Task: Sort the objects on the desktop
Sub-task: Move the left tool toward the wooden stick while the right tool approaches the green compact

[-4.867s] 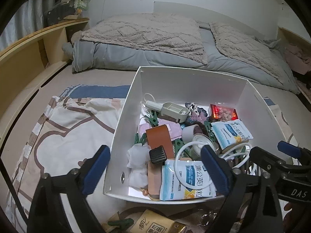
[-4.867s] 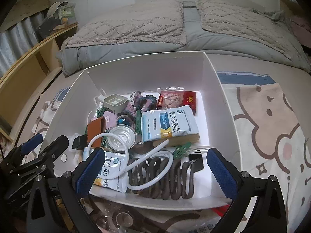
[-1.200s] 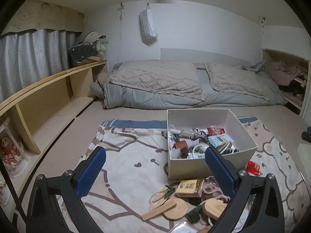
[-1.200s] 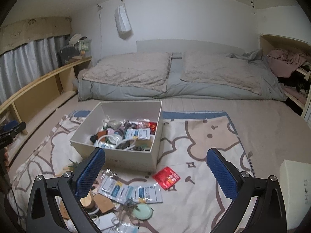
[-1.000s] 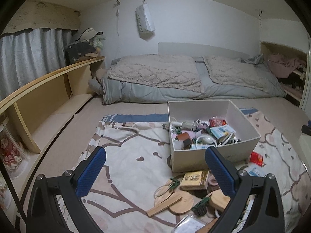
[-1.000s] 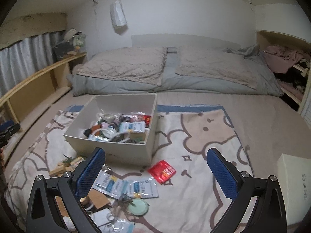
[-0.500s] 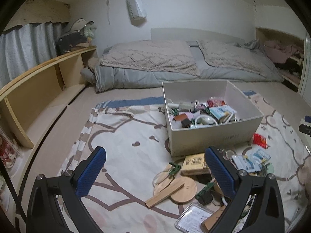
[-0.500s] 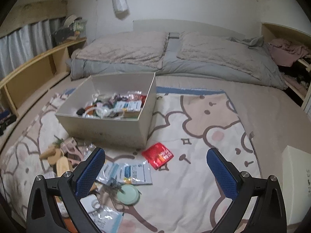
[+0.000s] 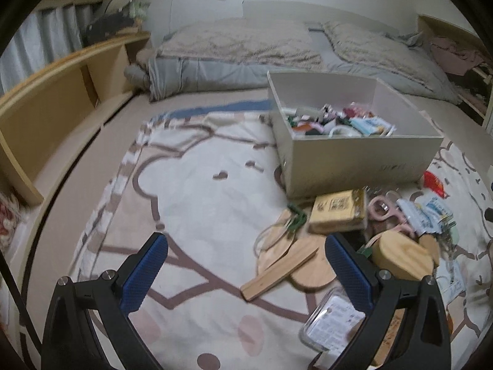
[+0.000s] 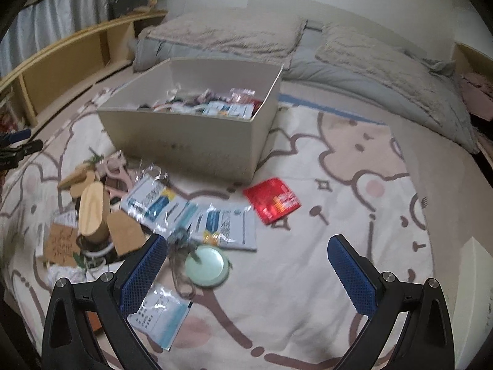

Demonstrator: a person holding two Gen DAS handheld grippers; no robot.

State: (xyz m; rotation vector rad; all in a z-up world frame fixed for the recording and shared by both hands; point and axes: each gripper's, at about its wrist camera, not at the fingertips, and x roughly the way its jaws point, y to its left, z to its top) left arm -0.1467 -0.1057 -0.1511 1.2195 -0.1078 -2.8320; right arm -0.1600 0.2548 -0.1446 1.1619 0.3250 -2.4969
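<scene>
Both wrist views show my left gripper [image 9: 246, 273] and right gripper [image 10: 248, 274] spread wide, empty, above the blanket [image 9: 197, 203].

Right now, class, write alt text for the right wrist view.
The open right gripper hovers over a cartoon blanket strewn with sachets, a red packet and a green lid, before a white box of clutter.

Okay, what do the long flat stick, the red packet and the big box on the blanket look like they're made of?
Stick: pale unfinished wood, judging by its matte tan face and squared edges. Red packet: probably glossy plastic or foil film, since it shines and wrinkles. Box: thin, stiff, matte off-white walls, likely cardboard or plastic board; the blur leaves that open.
</scene>
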